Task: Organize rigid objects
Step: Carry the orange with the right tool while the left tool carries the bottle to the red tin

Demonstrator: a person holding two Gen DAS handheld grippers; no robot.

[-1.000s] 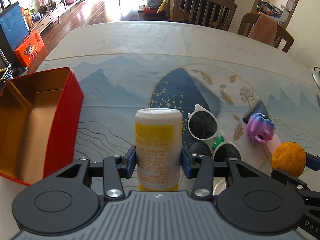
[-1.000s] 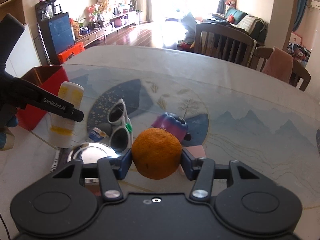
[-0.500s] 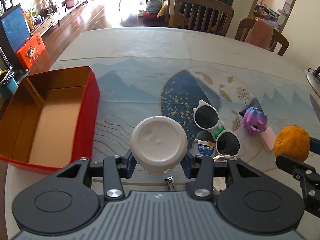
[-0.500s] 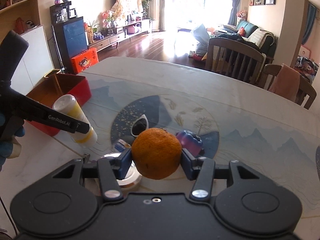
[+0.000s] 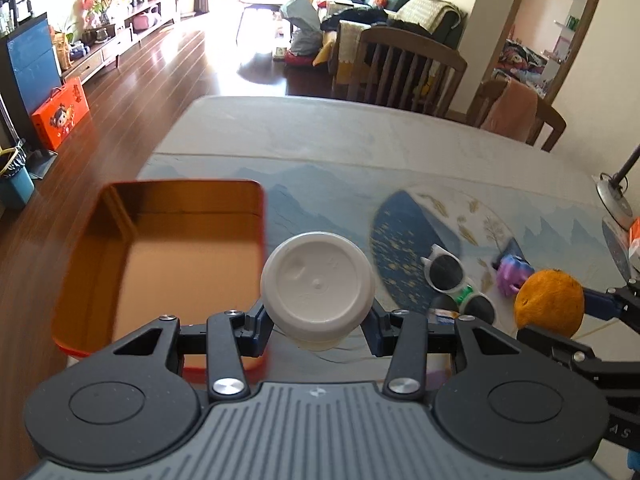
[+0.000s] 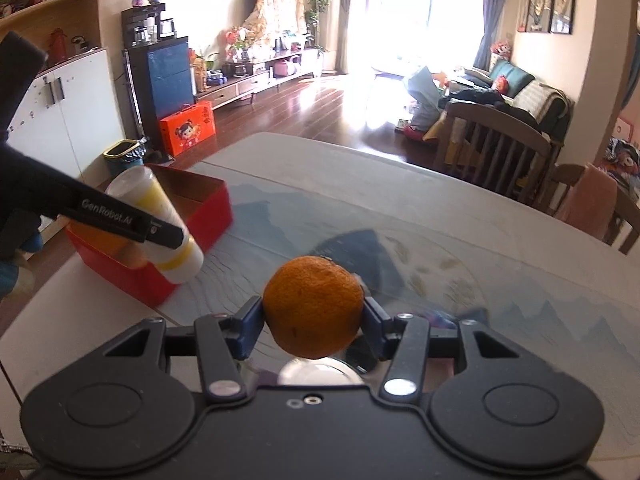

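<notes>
My left gripper [image 5: 318,322] is shut on a white bottle with a yellow label [image 5: 318,282], tilted so its white cap faces the camera, held above the table just right of the red tin box [image 5: 160,264]. In the right wrist view the bottle [image 6: 160,224] hangs over the near corner of the red box [image 6: 200,216], under the left gripper's finger [image 6: 120,218]. My right gripper [image 6: 314,320] is shut on an orange [image 6: 314,306], lifted off the table. The same orange [image 5: 550,304] shows at the right of the left wrist view.
White-framed sunglasses [image 5: 456,280], a purple toy [image 5: 514,274] and a small blue-labelled item [image 5: 444,314] lie on the patterned table mat [image 5: 360,184]. A shiny metal lid [image 6: 316,372] lies below the orange. Wooden chairs [image 5: 404,68] stand at the far edge. A lamp base [image 5: 614,200] stands far right.
Both grippers rose and moved left with their loads. The bottle tipped from upright to cap-forward and now sits beside the red box. The orange lifted away from the sunglasses and toy.
</notes>
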